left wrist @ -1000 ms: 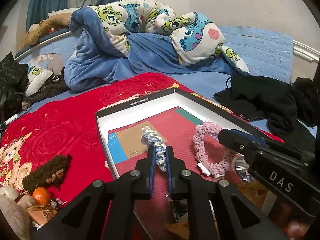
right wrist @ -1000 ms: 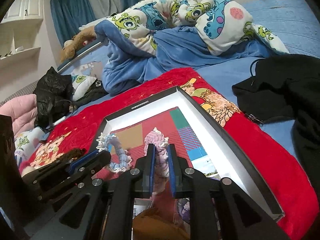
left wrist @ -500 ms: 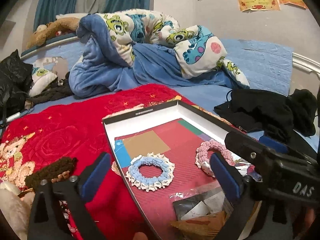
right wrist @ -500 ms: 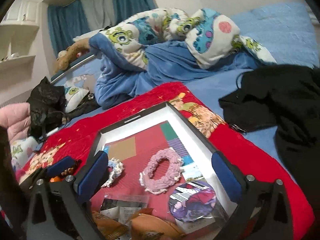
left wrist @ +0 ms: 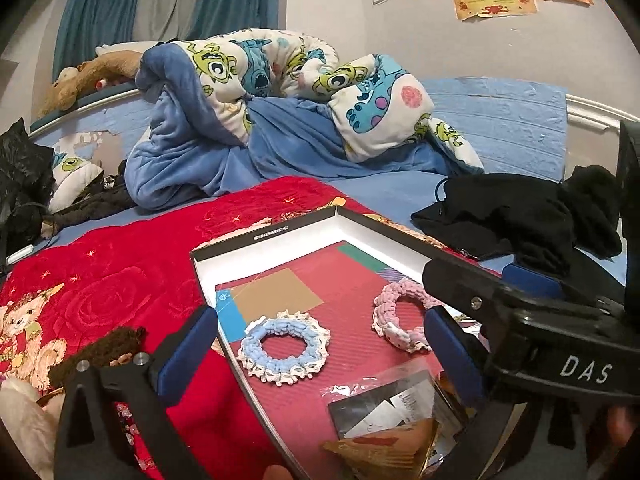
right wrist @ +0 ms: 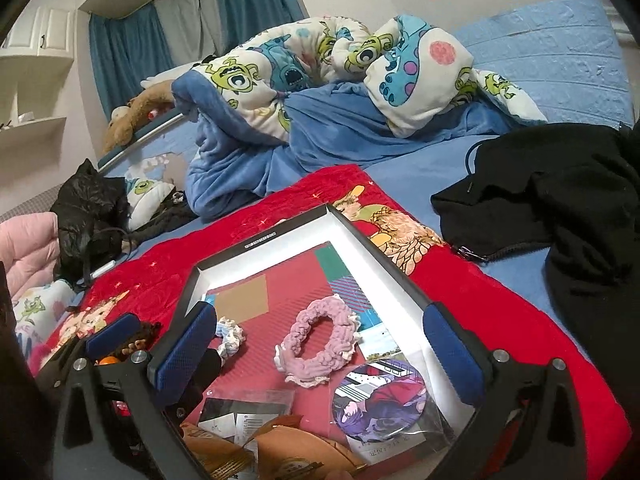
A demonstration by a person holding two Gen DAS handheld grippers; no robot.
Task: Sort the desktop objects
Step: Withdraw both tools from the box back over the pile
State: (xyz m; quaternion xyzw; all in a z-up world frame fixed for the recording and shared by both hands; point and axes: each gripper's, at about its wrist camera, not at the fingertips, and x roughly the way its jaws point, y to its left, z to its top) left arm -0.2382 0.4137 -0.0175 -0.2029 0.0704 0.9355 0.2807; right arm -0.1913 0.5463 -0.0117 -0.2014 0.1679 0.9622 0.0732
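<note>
Jaws wide; scrunchies [left wrist: 285, 350] flat

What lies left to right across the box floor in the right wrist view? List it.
Blue-and-white crocheted scrunchie → pink crocheted scrunchie → round anime-print badge in clear wrap.

A blue-and-white crocheted scrunchie [left wrist: 285, 344] lies flat in the shallow box [left wrist: 280, 236], left of a pink scrunchie [right wrist: 318, 340], also flat; the two lie apart.
</note>
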